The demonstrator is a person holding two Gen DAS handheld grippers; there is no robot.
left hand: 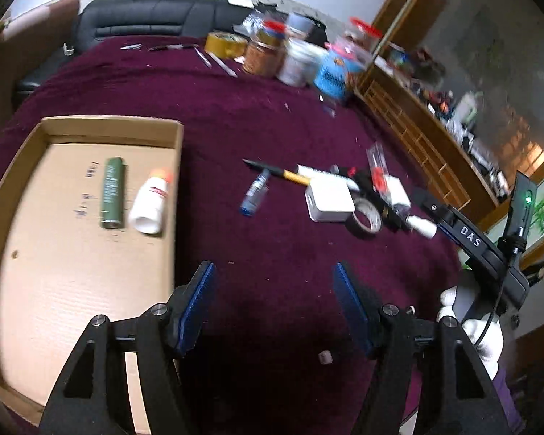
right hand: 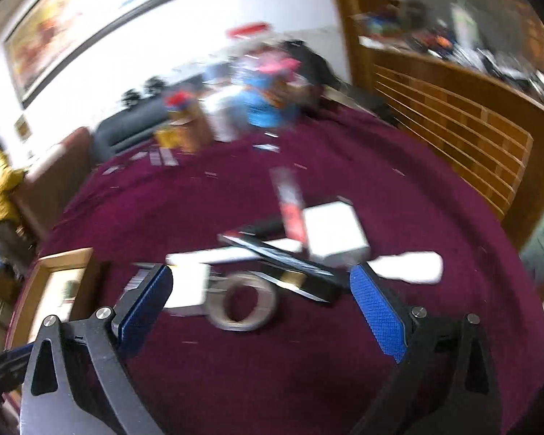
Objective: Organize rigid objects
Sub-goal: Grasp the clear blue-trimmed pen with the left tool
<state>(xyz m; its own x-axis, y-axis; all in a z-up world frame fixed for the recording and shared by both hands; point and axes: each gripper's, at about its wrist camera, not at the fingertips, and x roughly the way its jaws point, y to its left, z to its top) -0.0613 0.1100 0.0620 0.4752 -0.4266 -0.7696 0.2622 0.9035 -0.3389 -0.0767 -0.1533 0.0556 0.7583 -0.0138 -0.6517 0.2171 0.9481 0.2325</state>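
Observation:
A shallow cardboard tray [left hand: 108, 127] lies at the left on the maroon cloth; in it lie a green tube [left hand: 111, 193] and a white bottle with an orange cap [left hand: 149, 201]. A small blue vial [left hand: 254, 193], a yellow-and-black pen [left hand: 279, 172], a white square charger [left hand: 329, 199], a tape roll [left hand: 367, 217] and a white cylinder [left hand: 422, 227] lie in a pile to the right. My left gripper [left hand: 273, 275] is open and empty above bare cloth. My right gripper [right hand: 261, 281] is open over the tape roll [right hand: 242, 302], beside the white box [right hand: 335, 233].
Jars, a tape roll and a blue container [left hand: 330, 72] stand at the table's far edge. A wooden cabinet [left hand: 435, 137] runs along the right. A black sofa [left hand: 145, 18] is behind the table. A small white cube [left hand: 325, 357] lies near my left gripper.

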